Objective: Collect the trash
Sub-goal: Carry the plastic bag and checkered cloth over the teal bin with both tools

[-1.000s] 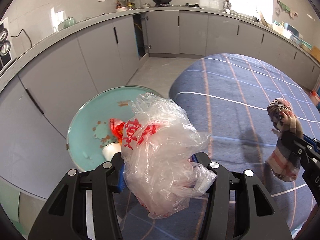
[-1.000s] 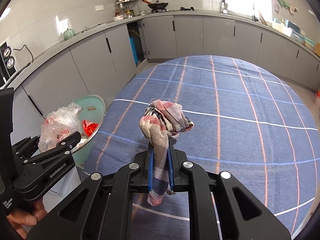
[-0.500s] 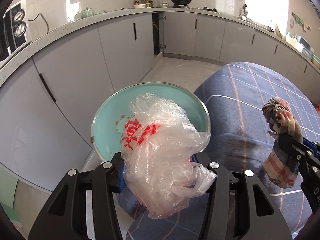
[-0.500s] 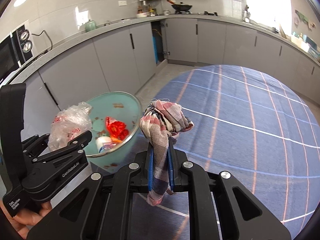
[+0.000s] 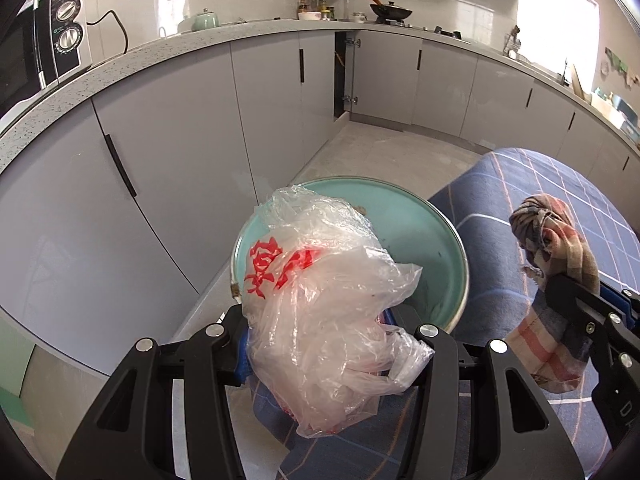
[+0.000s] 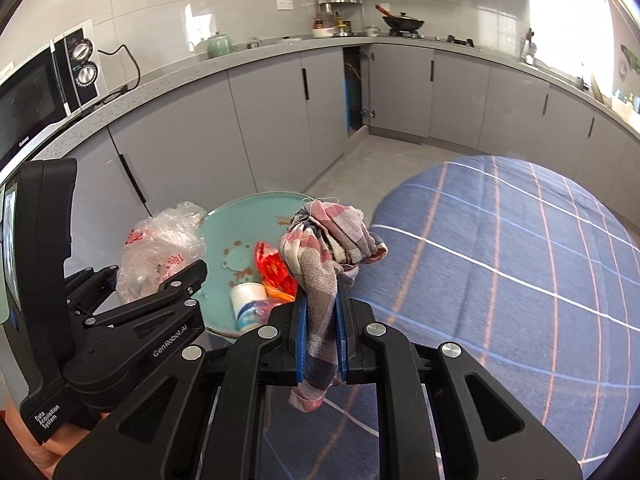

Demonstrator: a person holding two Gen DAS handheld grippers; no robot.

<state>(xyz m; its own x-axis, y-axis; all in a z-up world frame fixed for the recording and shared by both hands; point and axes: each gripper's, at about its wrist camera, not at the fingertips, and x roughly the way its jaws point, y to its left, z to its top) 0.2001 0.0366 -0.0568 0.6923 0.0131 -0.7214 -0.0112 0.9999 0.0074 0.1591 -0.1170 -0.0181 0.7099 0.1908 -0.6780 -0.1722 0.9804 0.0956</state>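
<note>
Two bits of rubbish hang by the green bin (image 5: 448, 240) beside the table (image 6: 500, 264): the left gripper (image 5: 320, 344) clamps a plastic bag (image 5: 320, 312) over it, the right gripper (image 6: 320, 332) pinches a checked rag (image 6: 328, 248) near its rim. Judging by this, the drop is next: open the left jaws first.

I see a black-and-silver microwave (image 6: 48, 88) on the grey speckled counter (image 6: 168, 76), a pale green kettle (image 6: 219, 45), and a black wok (image 6: 402, 22).

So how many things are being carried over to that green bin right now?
2: a crumpled plastic bag in the left gripper above the bin, and a checked cloth in the right gripper beside it.
</note>
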